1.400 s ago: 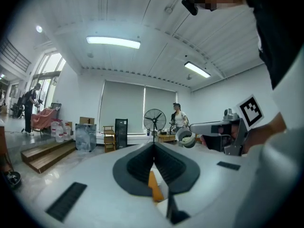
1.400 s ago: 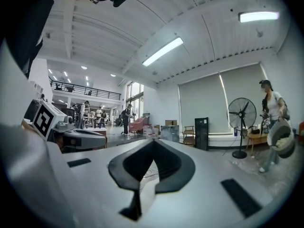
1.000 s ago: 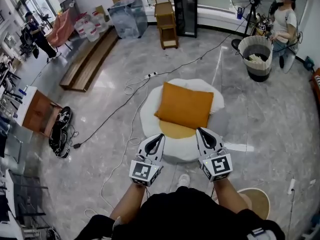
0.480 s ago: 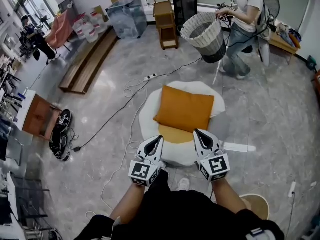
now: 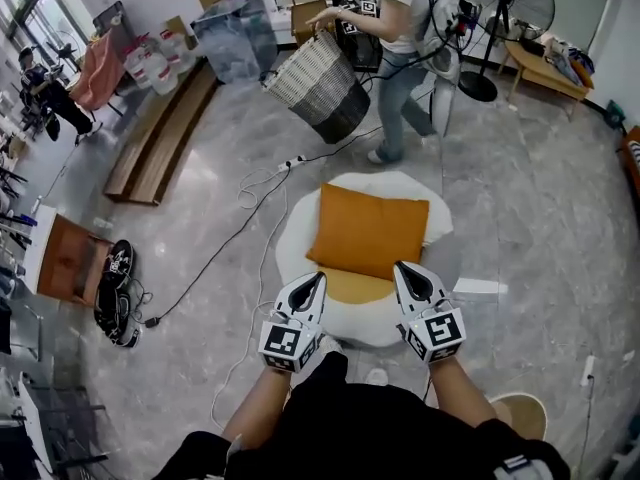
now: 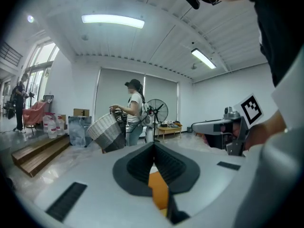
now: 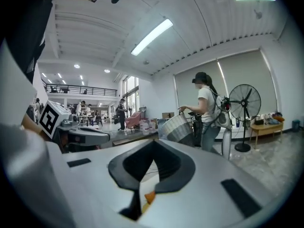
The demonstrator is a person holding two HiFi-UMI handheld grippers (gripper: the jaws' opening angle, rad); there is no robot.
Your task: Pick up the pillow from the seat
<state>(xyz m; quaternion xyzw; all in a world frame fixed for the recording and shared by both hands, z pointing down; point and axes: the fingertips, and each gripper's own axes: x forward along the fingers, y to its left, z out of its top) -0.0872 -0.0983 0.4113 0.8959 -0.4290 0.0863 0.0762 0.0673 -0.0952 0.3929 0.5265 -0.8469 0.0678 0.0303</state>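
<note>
Jaws on both the left gripper (image 5: 316, 280) and right gripper (image 5: 407, 270) are pressed together and empty, poised over the near rim of the white seat (image 5: 290, 238). Just ahead, the orange pillow (image 5: 368, 230) lies flat on it. Best to spread both wide, then pinch the pillow's near corners. Floor is open either side; a power strip (image 5: 296, 159) and a person (image 5: 400, 38) holding a wicker basket (image 5: 320, 86) stand beyond the far edge.
</note>
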